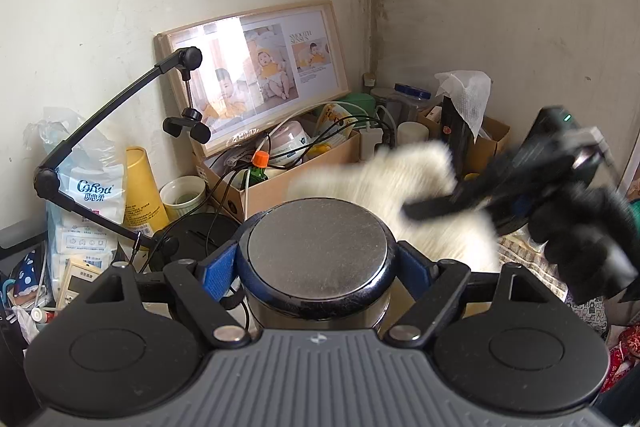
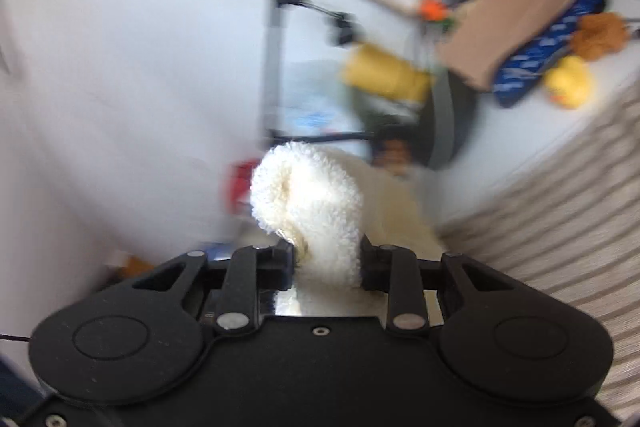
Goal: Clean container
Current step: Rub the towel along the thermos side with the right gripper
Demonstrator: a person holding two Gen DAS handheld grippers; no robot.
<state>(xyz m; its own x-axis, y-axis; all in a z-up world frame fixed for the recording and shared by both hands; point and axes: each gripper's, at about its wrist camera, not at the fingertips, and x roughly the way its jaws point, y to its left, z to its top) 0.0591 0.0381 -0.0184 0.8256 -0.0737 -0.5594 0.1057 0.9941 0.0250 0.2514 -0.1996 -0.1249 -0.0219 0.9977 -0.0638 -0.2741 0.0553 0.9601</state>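
the left gripper (image 1: 318, 267) has its jaws clamped on the container (image 1: 318, 251), a steel cylinder with a flat round end facing up, sitting dead centre in the left wrist view with a blue pad (image 1: 218, 273) pressed to each side. at 2 o'clock from it, the right gripper (image 1: 436, 205), held in a black-gloved hand (image 1: 588, 239), pinches a fluffy white cloth (image 1: 404, 187) that hangs just behind the container, blurred. in the right wrist view the jaws are narrow and squeezed on the cloth (image 2: 316, 203), which bulges up at 12 o'clock from the gripper (image 2: 326, 261). behind, at 11 o'clock, a framed photo (image 1: 256, 79) leans on the wall above a cardboard box (image 1: 280, 183) of clutter.
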